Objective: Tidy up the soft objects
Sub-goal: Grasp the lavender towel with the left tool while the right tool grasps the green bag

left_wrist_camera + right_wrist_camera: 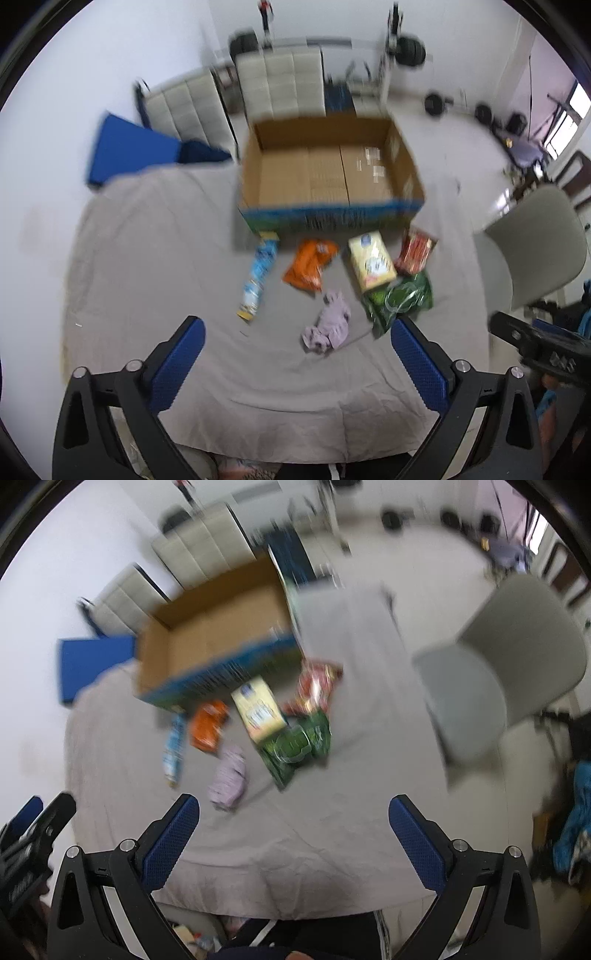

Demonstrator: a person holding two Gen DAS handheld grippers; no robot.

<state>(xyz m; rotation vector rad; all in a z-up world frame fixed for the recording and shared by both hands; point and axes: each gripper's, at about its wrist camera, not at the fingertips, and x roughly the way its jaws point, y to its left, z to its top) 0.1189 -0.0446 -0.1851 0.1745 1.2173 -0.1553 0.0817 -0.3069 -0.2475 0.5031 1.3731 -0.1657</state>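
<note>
An open, empty cardboard box (325, 173) (218, 635) stands at the far side of a table under a grey cloth (166, 258) (332, 812). In front of it lie a blue packet (258, 275) (174, 747), an orange bag (310, 264) (208, 725), a yellow pack (371, 260) (260, 710), a red bag (415, 251) (314, 683), a green bag (400, 299) (299, 744) and a crumpled lilac cloth (328, 323) (229, 777). My left gripper (297, 339) is open, above the near cloth. My right gripper (293, 818) is open too, holding nothing.
A grey chair (539, 243) (495, 679) stands right of the table. White padded chairs (280, 83) (199, 542) sit behind the box, a blue pad (129, 147) (92, 664) at the left. Weights (410, 50) line the far wall. Both views are motion-blurred.
</note>
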